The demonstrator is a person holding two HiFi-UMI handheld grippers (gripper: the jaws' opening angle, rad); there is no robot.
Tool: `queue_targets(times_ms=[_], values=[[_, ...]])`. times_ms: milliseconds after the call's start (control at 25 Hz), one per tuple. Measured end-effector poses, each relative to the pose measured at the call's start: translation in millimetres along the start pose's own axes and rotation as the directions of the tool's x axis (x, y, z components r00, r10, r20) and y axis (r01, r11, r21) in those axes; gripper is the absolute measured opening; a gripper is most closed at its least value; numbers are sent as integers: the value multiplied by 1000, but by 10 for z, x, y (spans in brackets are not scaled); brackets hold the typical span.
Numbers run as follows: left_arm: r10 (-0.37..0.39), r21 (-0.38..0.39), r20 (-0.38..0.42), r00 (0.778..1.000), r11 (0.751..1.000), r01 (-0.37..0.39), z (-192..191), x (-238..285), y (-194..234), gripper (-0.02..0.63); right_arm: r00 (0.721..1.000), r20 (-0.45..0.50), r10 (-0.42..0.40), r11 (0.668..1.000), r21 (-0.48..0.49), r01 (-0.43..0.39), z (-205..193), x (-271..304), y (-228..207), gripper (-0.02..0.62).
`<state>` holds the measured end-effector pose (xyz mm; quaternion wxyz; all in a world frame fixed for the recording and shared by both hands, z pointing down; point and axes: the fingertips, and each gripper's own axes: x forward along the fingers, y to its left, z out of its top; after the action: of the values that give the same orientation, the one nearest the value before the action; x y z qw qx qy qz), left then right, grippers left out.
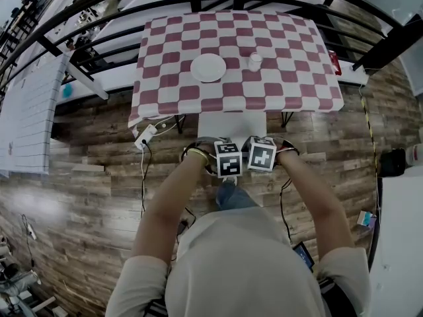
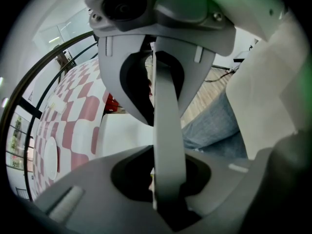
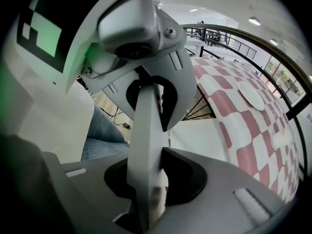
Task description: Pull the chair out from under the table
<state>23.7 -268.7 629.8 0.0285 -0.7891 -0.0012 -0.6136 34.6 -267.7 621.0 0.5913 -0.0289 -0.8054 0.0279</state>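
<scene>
Together, left claw (image 1: 226, 153), right claw (image 1: 260, 150) clamp chair (image 1: 231, 125); plate (image 1: 208, 67), cup (image 1: 255, 61) on table (image 1: 297, 78).

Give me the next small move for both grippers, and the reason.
Probably pull both straight back toward the body: the left gripper and right gripper are each clamped on the backrest of the white chair, and its seat lies partly under the checked table.
</scene>
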Motion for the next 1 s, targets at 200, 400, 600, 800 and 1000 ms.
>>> queue_targets(times_ms=[200, 400, 600, 800, 1000], values=[[2, 8, -3, 1000, 1000, -2, 11, 1, -78, 77, 1000, 0, -4, 1000, -2, 4, -5, 1, 83, 81], [7, 6, -4, 1000, 1000, -7, 0, -2, -153, 77, 1000, 2, -16, 1000, 2, 16, 7, 14, 159, 81], [10, 13, -4, 1000, 1000, -10, 5, -4, -220, 77, 1000, 0, -22, 1000, 3, 22, 4, 17, 229, 81], [10, 42, -10, 1000, 999, -10, -7, -8, -297, 77, 1000, 0, -21, 1000, 17, 21, 19, 33, 317, 83], [-2, 44, -13, 1000, 999, 3, -12, -22, -364, 77, 1000, 3, -11, 1000, 29, 11, 29, 32, 379, 83]])
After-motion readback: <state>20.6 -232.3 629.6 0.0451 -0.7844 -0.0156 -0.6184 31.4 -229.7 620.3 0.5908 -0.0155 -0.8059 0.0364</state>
